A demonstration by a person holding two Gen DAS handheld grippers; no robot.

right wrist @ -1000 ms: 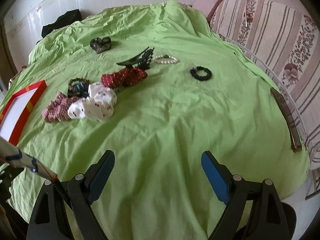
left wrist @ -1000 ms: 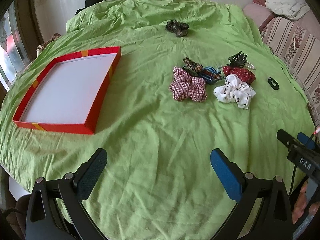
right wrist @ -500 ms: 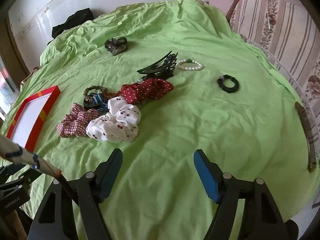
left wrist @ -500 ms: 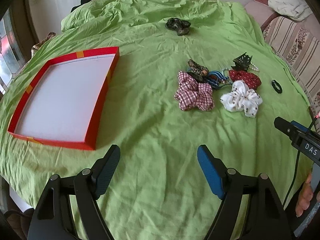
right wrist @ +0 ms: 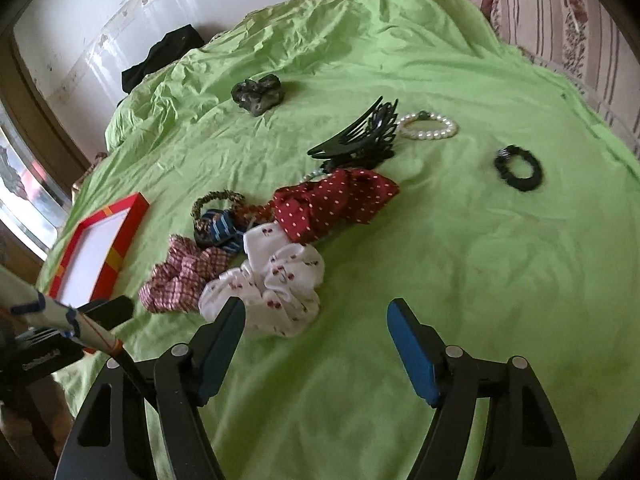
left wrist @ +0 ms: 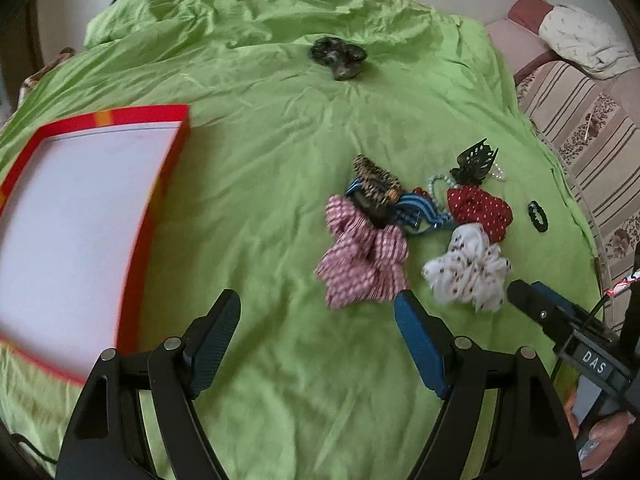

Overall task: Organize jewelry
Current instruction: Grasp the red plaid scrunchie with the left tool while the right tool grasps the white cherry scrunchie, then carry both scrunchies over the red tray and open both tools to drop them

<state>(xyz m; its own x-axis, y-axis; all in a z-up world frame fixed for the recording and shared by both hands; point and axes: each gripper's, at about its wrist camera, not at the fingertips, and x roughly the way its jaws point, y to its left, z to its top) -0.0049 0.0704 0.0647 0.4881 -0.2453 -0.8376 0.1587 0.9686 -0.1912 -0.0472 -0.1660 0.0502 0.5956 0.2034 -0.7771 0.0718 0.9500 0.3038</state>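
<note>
A heap of hair accessories lies on the green sheet: a pink plaid scrunchie, a white cherry-print scrunchie, a red dotted scrunchie, a blue striped band, a leopard band, a black claw clip and a pearl bracelet. An empty red box lid lies at the left. My left gripper is open, just short of the plaid scrunchie. My right gripper is open, beside the white scrunchie.
A dark scrunchie lies alone farther back. A small black hair tie lies to the right. A striped sofa borders the right edge. A black cloth lies by the far wall.
Both grippers have moved forward and lower toward the heap of scrunchies. Both stay open and empty, their jaws a little narrower than a second ago.
</note>
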